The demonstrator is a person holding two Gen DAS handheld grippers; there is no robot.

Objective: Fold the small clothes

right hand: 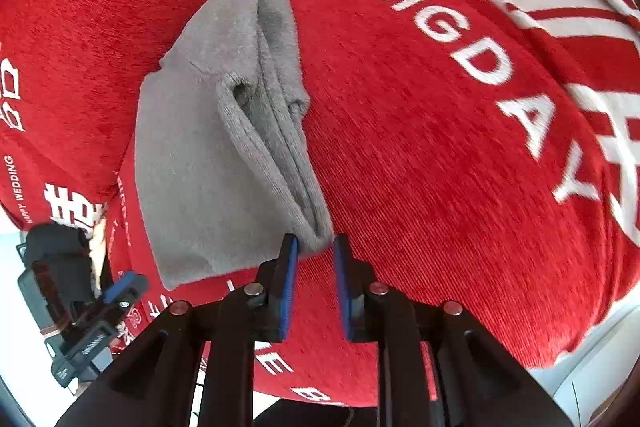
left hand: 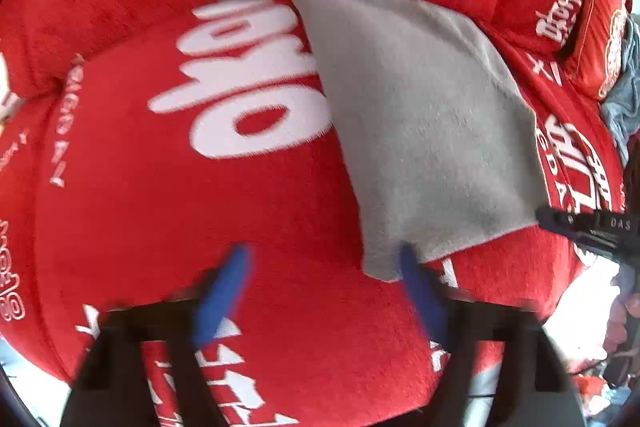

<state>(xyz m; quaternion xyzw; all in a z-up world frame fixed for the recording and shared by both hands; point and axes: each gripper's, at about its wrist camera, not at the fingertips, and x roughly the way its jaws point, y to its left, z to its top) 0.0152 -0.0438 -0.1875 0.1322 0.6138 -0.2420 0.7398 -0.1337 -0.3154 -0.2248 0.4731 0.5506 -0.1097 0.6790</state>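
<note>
A folded grey fleece cloth (left hand: 420, 115) lies on a red sofa cover (left hand: 140, 207) printed with white characters. My left gripper (left hand: 324, 267) is open wide just before the cloth's near corner; its right blue finger (left hand: 420, 287) overlaps that corner and nothing sits between the pads. In the right wrist view the grey cloth (right hand: 200, 147) shows several stacked layers along its right edge. The right gripper (right hand: 316, 243) has its blue pads close together, with the cloth's near corner pinched between the tips. The left gripper (right hand: 120, 287) appears at the lower left of that view.
The red sofa cover (right hand: 440, 147) bulges and drops away at its front edge. At the far right stand a red cushion with piping (left hand: 596, 27) and a crumpled blue-grey garment (left hand: 628, 91). Pale floor (right hand: 592, 379) lies below the sofa front.
</note>
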